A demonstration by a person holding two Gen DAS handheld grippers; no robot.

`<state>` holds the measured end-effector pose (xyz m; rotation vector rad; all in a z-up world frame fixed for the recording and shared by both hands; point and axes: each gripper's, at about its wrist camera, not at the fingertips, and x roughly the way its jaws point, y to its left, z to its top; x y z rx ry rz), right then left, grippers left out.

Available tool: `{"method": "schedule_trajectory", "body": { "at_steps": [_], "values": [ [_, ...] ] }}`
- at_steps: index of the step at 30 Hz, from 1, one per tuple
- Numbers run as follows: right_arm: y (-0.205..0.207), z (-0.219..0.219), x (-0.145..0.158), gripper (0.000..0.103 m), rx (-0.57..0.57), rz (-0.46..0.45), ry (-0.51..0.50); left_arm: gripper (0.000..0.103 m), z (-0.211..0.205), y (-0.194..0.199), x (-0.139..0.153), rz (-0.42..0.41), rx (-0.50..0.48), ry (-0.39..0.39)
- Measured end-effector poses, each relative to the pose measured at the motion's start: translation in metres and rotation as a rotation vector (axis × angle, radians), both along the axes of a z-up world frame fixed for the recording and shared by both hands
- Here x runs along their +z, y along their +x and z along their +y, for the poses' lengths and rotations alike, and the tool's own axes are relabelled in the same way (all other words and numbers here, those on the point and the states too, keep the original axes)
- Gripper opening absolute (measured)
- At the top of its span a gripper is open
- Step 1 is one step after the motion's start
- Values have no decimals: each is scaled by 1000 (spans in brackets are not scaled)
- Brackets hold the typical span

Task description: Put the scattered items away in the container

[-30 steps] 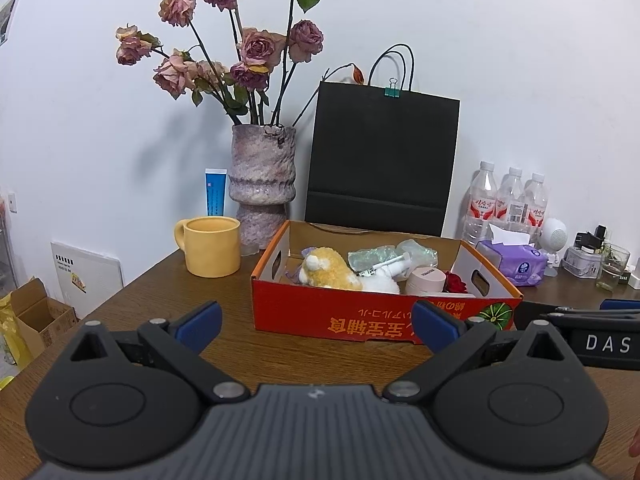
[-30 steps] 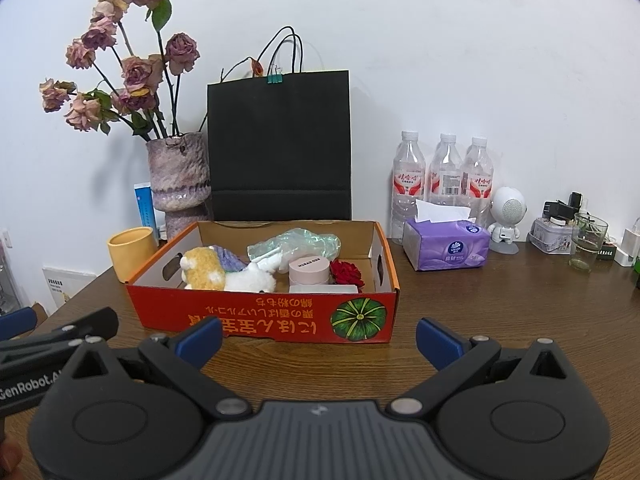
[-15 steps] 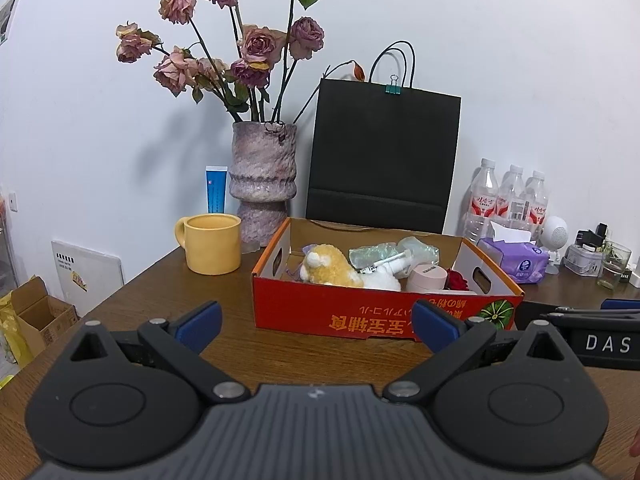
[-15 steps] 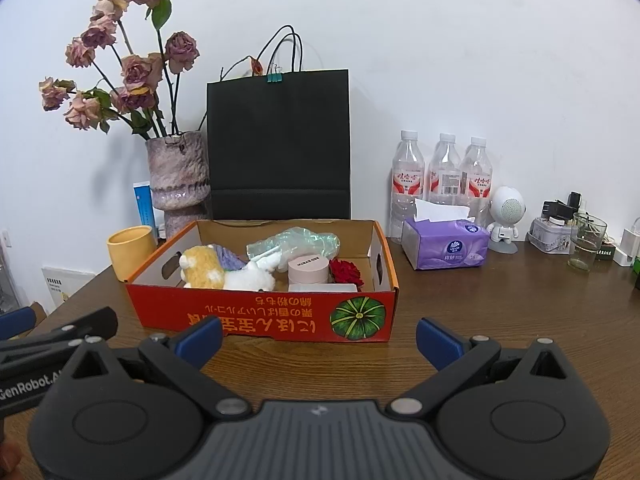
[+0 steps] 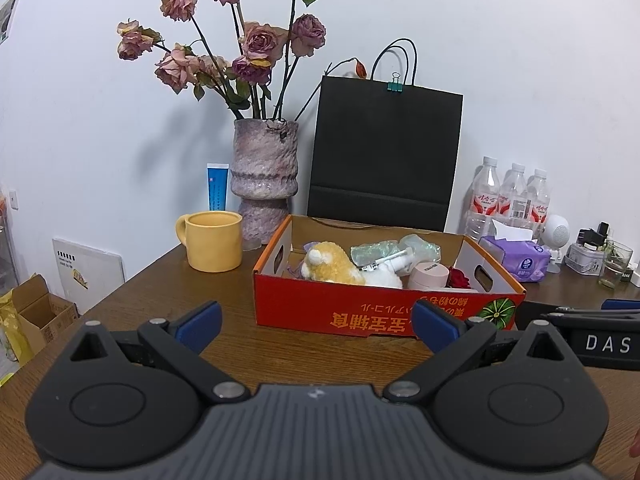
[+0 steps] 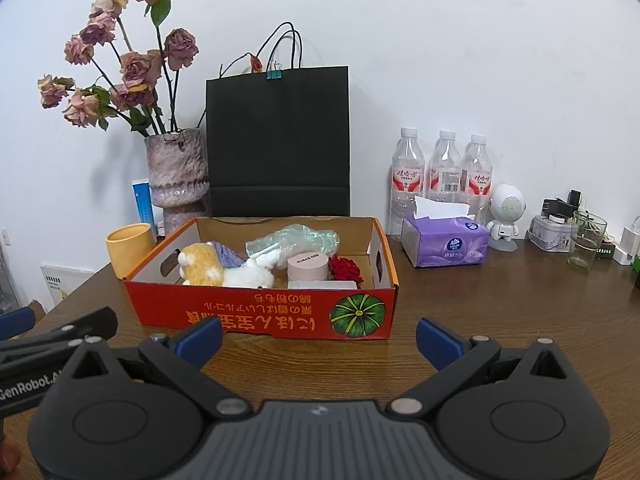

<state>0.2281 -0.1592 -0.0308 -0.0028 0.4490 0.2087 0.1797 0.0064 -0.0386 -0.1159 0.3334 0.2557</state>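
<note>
So both the left gripper (image 5: pixel 316 322) and right gripper (image 6: pixel 319 334) hover with jaws wide apart, empty, while the red box (image 6: pixel 256 314) sits at 12 o'clock on the table (image 6: pixel 500 304), plush toy (image 6: pixel 202 268) inside.

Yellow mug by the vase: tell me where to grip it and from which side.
Grip the yellow mug across its open rim and wall, coming from above with the left gripper. It stands upright, its handle points away from the red box, and the vase crowds its back.

A lived-in home or office corner: a vase of dried roses (image 6: pixel 176 176), tissue pack (image 6: pixel 446 246) and water bottles (image 6: pixel 440 172) along the bench's (image 6: pixel 500 312) far edge.
</note>
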Motion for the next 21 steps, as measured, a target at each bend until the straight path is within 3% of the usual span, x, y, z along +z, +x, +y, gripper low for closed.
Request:
{"method": "schedule_trajectory", "body": {
  "at_steps": [21],
  "values": [
    [0,2,-2,103,-8,9,-5,103,0,1,-4,10,-3,-22]
  ]
}}
